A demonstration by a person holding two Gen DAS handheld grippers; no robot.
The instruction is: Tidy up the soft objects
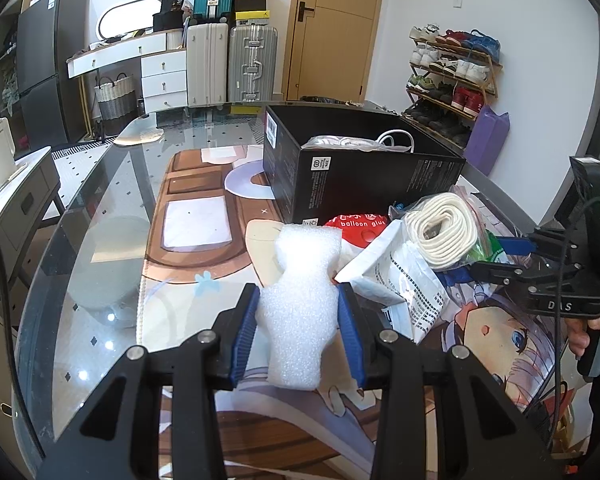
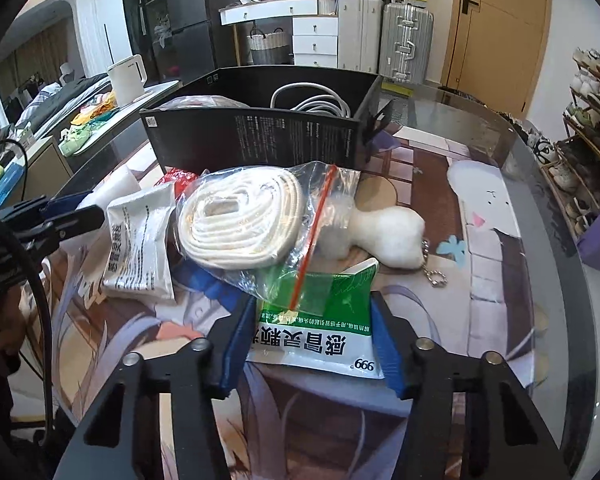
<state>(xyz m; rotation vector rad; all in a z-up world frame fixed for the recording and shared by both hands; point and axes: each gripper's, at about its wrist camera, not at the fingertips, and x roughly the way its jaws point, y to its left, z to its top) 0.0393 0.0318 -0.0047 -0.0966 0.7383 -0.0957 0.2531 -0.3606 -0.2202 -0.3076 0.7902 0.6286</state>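
Observation:
My left gripper (image 1: 298,308) is shut on a white foam block (image 1: 300,304), its blue pads pressing both sides. My right gripper (image 2: 314,322) has its jaws around a green and white medicine packet (image 2: 320,328); the pads touch its edges. On the packet lies a clear zip bag with a coiled white rope (image 2: 240,218), which also shows in the left wrist view (image 1: 444,228). A white pouch (image 2: 140,240) lies to the left, a white plush keychain (image 2: 388,232) to the right. The black box (image 1: 360,176) stands behind, holding a white cable and a bag.
A red balloon-glue pack (image 1: 360,226) lies by the box. All sit on an anime-print mat (image 1: 204,248) on a glass table (image 1: 100,216). Suitcases, drawers and a shoe rack (image 1: 452,80) stand beyond the table.

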